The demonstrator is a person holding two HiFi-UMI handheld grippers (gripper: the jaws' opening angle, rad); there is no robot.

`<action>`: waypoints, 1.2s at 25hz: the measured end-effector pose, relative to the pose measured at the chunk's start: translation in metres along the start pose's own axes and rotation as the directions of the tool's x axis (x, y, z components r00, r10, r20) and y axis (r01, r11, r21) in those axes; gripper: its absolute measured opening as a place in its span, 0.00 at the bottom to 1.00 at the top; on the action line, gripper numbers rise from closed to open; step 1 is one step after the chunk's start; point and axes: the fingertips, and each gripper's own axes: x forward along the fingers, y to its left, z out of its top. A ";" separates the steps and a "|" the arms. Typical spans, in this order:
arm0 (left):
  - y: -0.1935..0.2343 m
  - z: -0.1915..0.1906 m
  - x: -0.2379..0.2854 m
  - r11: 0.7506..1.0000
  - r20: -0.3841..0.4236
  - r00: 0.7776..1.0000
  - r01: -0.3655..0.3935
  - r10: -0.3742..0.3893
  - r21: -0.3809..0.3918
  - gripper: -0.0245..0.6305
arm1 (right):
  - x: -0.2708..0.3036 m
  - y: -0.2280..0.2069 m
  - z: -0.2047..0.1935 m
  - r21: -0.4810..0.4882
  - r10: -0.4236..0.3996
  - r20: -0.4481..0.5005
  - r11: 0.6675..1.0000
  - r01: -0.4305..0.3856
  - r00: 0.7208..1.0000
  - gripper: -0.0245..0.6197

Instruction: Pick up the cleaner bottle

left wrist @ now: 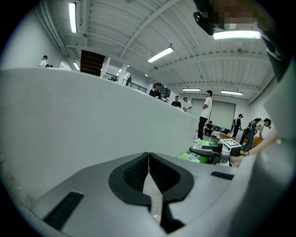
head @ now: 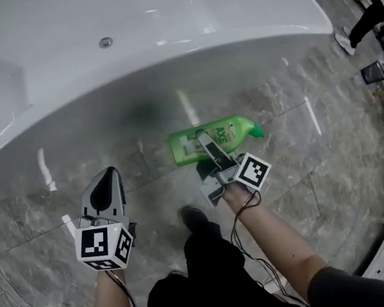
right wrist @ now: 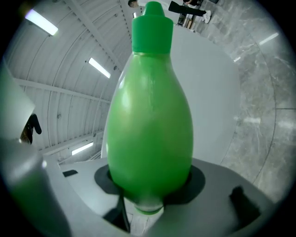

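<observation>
Nearest, below both tongs, the person's dark trousers [head: 210, 269] and one dark shoe [head: 193, 217] cover part of the grey marbled tile surface [head: 310, 166]. The left tongs [left wrist: 148, 162] are pressed together with nothing between them, the ribbed pads meeting along a thin seam. The right tongs [right wrist: 150, 185] are pinching the glossy green plastic cleaner bottle [head: 235, 132] across its wide lower body. The jaws cut off the bottle's base in the right gripper view, and in the head view one jaw lies over its white label. The bottle extends straight out ahead of the right tongs and ends in a green cap [right wrist: 152, 25]. From above it lies sideways, well to the right of the left tongs. Whether it rests on the surface or hangs just clear of it is hard to tell. Just beyond both tongs rises the curved outer wall of a white glossy bathtub [head: 125, 51], which fills most of the left gripper view. Past its rim stand several people [left wrist: 206, 111], too small to make out.
</observation>
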 end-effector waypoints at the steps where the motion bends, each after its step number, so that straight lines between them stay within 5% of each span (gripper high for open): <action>1: -0.005 0.008 -0.011 1.000 -0.008 1.000 -0.002 0.002 -0.006 0.06 | -0.005 0.017 -0.001 -0.002 0.002 -0.010 1.000 -0.002 1.000 0.35; 16: -0.084 0.141 -0.173 0.996 -0.022 0.998 -0.055 0.053 -0.073 0.06 | -0.095 0.246 -0.011 0.056 0.036 -0.074 0.998 -0.032 0.997 0.35; 30: -0.134 0.186 -0.310 0.995 -0.024 1.000 -0.018 0.016 -0.094 0.06 | -0.207 0.364 -0.057 0.052 -0.015 -0.094 0.998 0.020 0.995 0.35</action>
